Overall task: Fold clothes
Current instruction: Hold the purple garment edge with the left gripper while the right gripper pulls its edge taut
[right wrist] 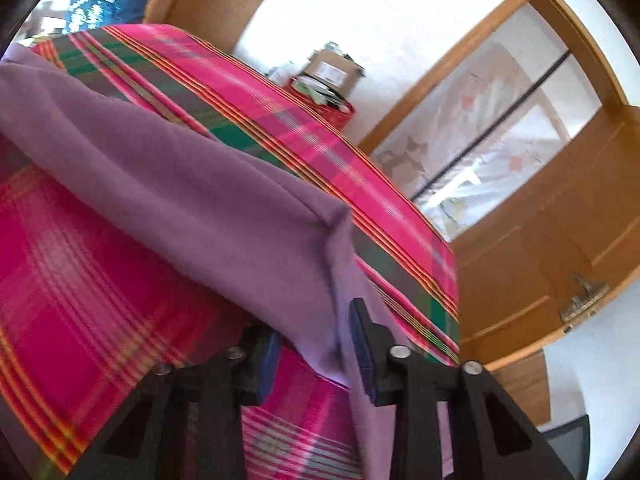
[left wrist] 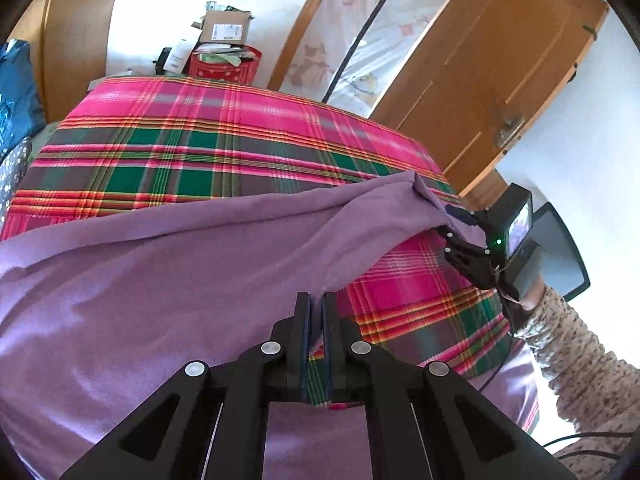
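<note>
The purple garment (left wrist: 168,264) lies across the plaid bedspread (left wrist: 208,136). The left gripper (left wrist: 316,304) is clamped on its near edge. The right gripper (right wrist: 316,344), jaws half-spread, straddles a raised fold at the right.

Your right tongs (right wrist: 316,344) stand at the bottom of the view, and a fold of the purple cloth (right wrist: 168,184) hangs between the two blue pads (right wrist: 362,344). The jaws stand apart, and it is not clear whether the pads press on the fabric. The cloth runs from the upper left down to a folded corner just above the tongs, lifted over the pink and green plaid cover (right wrist: 80,264). Behind the cover you see a red basket (right wrist: 340,114) with a cardboard box (right wrist: 332,68) on top, a wooden door (right wrist: 560,248) at the right and a blue bag (right wrist: 108,0) at the upper left.
</note>
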The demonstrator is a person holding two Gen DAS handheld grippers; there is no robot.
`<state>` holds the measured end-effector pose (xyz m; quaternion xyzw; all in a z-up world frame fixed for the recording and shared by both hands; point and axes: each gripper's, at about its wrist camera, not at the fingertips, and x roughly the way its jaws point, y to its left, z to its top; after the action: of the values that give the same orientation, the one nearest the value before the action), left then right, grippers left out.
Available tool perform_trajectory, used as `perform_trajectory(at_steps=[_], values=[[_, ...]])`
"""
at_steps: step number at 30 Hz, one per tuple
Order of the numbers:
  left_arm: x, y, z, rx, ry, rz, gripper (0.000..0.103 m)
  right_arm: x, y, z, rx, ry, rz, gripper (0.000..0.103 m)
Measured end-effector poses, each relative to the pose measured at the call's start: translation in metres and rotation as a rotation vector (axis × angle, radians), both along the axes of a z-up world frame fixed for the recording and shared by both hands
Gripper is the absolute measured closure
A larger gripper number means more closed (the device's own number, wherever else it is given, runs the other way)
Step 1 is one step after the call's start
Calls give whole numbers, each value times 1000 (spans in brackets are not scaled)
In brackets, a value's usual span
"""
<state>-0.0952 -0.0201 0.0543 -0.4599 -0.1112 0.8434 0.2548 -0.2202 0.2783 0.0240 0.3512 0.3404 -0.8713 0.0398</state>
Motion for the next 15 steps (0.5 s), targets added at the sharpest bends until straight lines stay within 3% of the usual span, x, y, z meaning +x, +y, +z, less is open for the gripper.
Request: perform_trajectory(at_steps=[7, 11, 15], values=[[-1, 2, -2, 0, -11, 4, 98, -16, 42, 1, -17, -16, -152, 72], [-2, 4, -4, -6, -22, 2, 98, -20, 68, 6, -91, -26, -224, 72], [-3, 7, -7, -13, -35, -1, 98, -18, 76, 11, -95, -8, -243, 72]])
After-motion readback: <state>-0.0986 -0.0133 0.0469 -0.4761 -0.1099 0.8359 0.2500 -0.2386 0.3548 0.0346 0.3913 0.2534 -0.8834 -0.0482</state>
